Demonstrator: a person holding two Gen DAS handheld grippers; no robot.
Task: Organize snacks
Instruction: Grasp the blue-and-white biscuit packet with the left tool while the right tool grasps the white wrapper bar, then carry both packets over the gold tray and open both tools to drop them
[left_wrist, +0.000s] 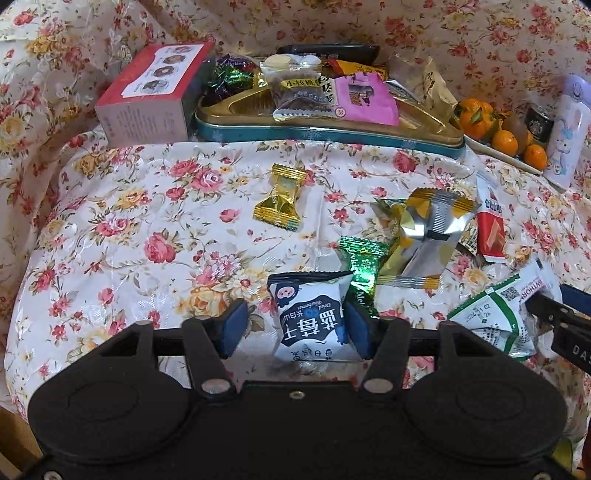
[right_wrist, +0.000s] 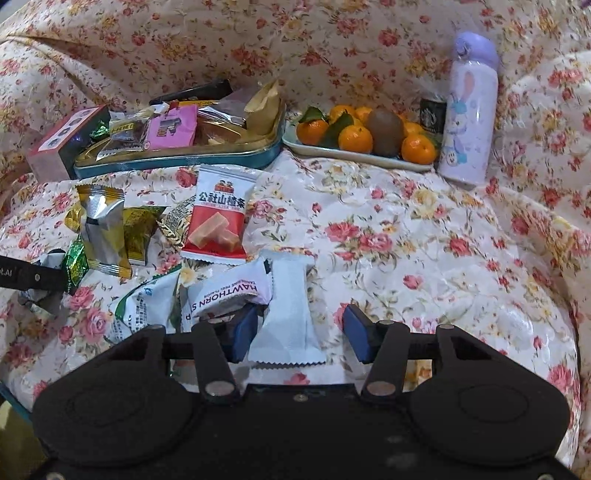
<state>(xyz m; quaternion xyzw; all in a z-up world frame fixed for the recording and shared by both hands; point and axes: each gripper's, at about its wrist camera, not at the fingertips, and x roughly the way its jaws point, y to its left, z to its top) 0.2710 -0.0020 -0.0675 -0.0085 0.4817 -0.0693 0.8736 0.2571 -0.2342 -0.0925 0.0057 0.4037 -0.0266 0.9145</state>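
My left gripper is open around a dark-blue and white dried-blueberry packet lying on the floral cloth; the right pad touches it, the left pad stands apart. My right gripper is open around a plain white packet, with a gap at its right pad. A white hawthorn packet rests against its left finger. Loose around them lie a gold candy, a green candy, a silver-yellow packet and a red hawthorn packet. Behind stands a teal tin holding several snacks.
A pink-red box stands left of the tin. At the right, a plate carries tangerines and a kiwi, beside a dark can and a purple bottle. Bare floral cloth lies right of my right gripper.
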